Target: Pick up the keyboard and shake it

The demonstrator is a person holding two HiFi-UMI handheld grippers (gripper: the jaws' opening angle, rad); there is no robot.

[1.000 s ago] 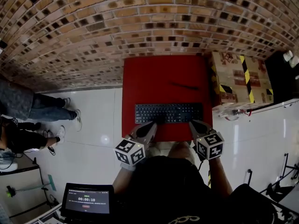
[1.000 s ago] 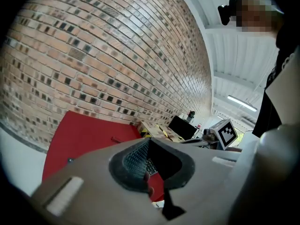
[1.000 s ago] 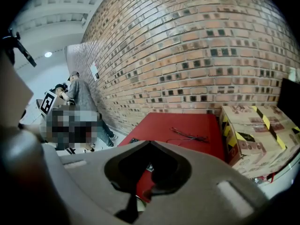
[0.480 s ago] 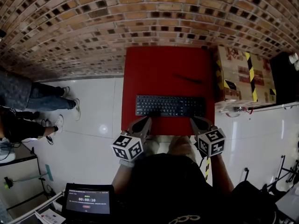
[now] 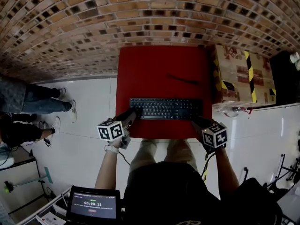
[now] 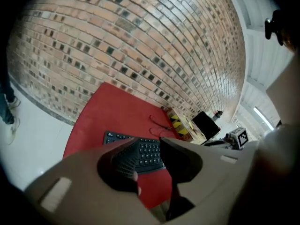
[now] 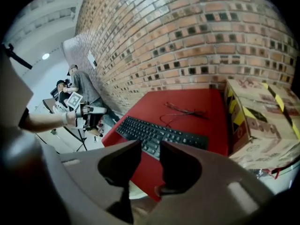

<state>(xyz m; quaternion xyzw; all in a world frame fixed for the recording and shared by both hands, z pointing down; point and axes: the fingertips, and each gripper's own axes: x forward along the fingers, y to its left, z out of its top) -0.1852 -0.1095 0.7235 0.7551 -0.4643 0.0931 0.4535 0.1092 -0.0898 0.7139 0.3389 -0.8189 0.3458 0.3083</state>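
Observation:
A black keyboard (image 5: 166, 108) lies flat across the near half of a red table (image 5: 161, 69). Its thin black cable (image 5: 183, 80) trails behind it. My left gripper (image 5: 131, 114) hangs at the keyboard's near left corner. Its jaws have just been opening, stand open, and hold nothing. In the left gripper view the keyboard (image 6: 140, 150) shows through the gap of that gripper (image 6: 150, 154). My right gripper (image 5: 197, 122) is off the keyboard's near right corner, also just opening, open and empty. The right gripper view shows the keyboard (image 7: 161, 135) beyond that gripper's tips (image 7: 151, 159).
A cardboard box with yellow-black tape (image 5: 241, 74) stands against the table's right side. A brick wall (image 5: 140, 18) runs behind. A person's legs (image 5: 33, 102) are on the white tiled floor at the left. A small screen (image 5: 93, 204) sits near my body.
My left gripper has swung out to the left, from the keyboard's middle to its left corner. The right gripper has shifted slightly right and nearer. The keyboard has not moved.

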